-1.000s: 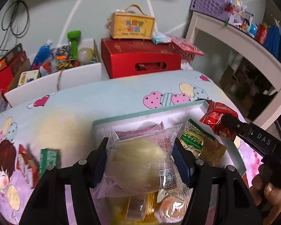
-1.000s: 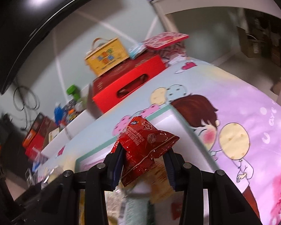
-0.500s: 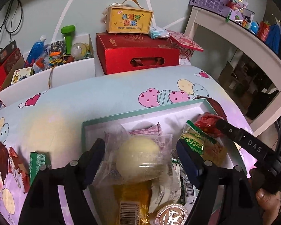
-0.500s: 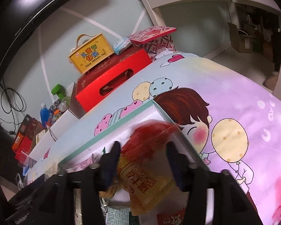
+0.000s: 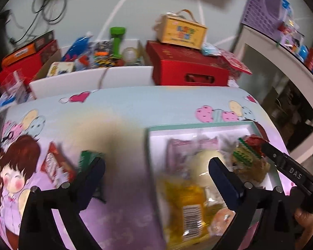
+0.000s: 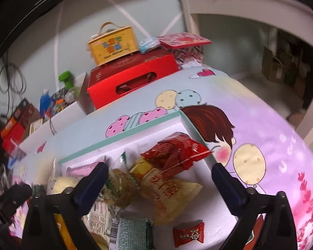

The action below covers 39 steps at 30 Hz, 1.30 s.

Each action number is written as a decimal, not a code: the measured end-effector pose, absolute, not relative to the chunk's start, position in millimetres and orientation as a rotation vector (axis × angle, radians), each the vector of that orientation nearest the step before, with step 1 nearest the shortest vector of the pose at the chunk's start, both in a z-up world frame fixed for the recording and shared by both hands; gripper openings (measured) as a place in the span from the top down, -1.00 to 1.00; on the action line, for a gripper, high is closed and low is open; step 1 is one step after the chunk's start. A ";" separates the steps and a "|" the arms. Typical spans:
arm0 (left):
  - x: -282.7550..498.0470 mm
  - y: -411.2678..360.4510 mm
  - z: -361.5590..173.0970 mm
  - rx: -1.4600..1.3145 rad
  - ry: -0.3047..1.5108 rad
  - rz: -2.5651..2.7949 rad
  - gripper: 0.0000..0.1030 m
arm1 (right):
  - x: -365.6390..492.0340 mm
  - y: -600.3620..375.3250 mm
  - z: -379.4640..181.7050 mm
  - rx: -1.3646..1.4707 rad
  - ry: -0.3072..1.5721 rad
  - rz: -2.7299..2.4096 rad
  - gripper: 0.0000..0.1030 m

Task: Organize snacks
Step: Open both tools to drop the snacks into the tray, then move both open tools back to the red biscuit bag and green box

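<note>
A shallow white box with a teal rim lies on the cartoon tablecloth and holds several snacks. The red packet lies in its far right corner on a yellow packet. The pale round bun in a clear wrapper lies in the box. My left gripper is open and empty above the box's left edge. My right gripper is open and empty over the box. A red-white packet and a green one lie loose on the cloth to the left.
A red gift box with a yellow carry box on top stands at the back. A white bin of bottles and toys stands to its left. A white shelf is at the right. A small red candy lies in the box.
Both grippers have opened. The bun dropped from the left gripper into the box and the red packet from the right gripper. The left gripper swung left.
</note>
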State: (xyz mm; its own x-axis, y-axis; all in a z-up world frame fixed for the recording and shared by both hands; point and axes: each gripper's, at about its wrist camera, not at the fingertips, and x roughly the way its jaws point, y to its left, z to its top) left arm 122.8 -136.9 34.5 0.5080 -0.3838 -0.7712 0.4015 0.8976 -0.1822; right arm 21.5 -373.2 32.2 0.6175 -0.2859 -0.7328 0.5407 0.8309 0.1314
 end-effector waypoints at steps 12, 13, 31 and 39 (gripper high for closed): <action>136.5 -44.0 39.8 -0.091 0.917 -0.318 -0.93 | 37.8 -329.6 50.3 0.325 0.725 -0.400 -1.00; 137.7 -35.8 40.2 -0.103 0.915 -0.305 -0.93 | 39.9 -324.0 52.4 0.325 0.718 -0.389 -1.00; 167.7 69.4 1.3 -0.324 1.009 -0.098 -0.93 | 94.6 -175.1 47.3 0.240 0.747 -0.076 -1.00; 175.6 61.1 -14.9 -0.319 1.050 -0.104 -0.93 | 113.3 -137.7 17.2 0.181 0.844 -0.006 -0.79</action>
